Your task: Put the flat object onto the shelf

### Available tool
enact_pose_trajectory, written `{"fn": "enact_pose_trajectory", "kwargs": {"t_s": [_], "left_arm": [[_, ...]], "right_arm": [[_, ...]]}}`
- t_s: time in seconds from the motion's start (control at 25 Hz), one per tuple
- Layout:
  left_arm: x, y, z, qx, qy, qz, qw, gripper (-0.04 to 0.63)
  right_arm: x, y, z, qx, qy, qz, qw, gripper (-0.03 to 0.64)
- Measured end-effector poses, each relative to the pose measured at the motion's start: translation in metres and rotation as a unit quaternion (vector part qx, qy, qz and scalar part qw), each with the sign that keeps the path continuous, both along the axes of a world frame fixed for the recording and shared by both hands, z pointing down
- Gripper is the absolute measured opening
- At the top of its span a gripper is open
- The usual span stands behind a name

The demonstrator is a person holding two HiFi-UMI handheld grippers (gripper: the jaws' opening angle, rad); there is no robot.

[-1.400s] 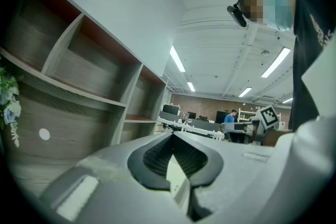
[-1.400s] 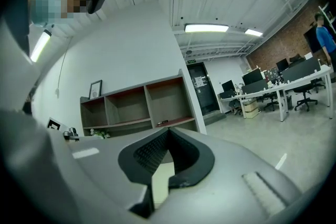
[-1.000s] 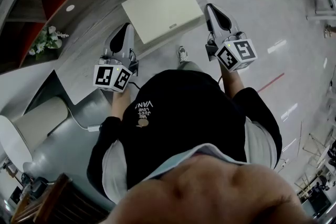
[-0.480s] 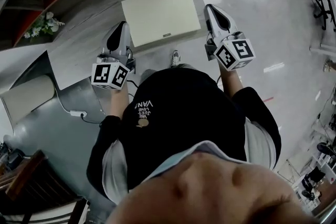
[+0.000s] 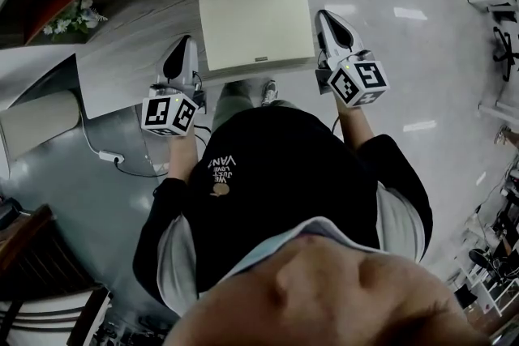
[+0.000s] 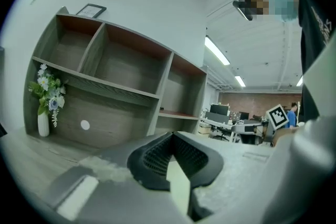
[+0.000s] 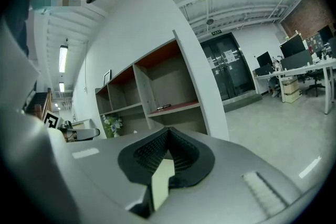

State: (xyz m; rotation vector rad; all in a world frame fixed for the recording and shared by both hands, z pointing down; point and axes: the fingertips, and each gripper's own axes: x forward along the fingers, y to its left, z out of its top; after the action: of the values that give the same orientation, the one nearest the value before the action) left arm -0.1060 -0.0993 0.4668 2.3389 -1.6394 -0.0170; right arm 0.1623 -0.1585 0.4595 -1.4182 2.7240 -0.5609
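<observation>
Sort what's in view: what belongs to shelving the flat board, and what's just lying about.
Job in hand:
- flat board, clamped at opposite edges by the left claw and the right claw
- shelf

Lying about:
- flower vase
- floor cable
- small frame on top of the shelf
- dark slim item in one compartment

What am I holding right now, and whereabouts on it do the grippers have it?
The flat cream board, held between both: the left gripper is shut on its left edge, the right gripper on its right edge.
</observation>
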Motion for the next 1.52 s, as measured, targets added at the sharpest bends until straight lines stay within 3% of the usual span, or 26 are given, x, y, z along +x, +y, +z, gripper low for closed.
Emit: {"fn": "enact_pose_trajectory", "kwargs": {"t_s": [0.32,0.6,0.64,0.96,1.16,1.52], "left_arm": [[-0.009,-0.025,0.019,-0.022,0.018,0.008,0.9996,0.000],[-0.017,-0.049,0.053,-0.079,0.046,-0.001,0.9958,0.008],[-0.018,-0.051,0.059,-0.087,0.049,-0.001,0.9950,0.056],[-0.025,-0.066,0.111,-0.159,0.046,0.005,0.9862,0.177],[-0.028,-0.071,0.137,-0.195,0.042,0.006,0.9799,0.258],[-0.033,-0.079,0.180,-0.257,0.071,0.011,0.9636,0.309]], "right_arm": [[-0.010,-0.021,0.019,-0.011,0.018,0.009,1.000,-0.002],[-0.006,-0.040,0.052,-0.046,0.064,0.027,0.997,0.007],[-0.005,-0.043,0.057,-0.051,0.072,0.028,0.996,0.016],[-0.002,-0.058,0.107,-0.107,0.106,0.025,0.988,0.141],[-0.003,-0.064,0.138,-0.155,0.100,0.021,0.983,0.204],[-0.002,-0.075,0.180,-0.219,0.098,0.018,0.971,0.240]]}}
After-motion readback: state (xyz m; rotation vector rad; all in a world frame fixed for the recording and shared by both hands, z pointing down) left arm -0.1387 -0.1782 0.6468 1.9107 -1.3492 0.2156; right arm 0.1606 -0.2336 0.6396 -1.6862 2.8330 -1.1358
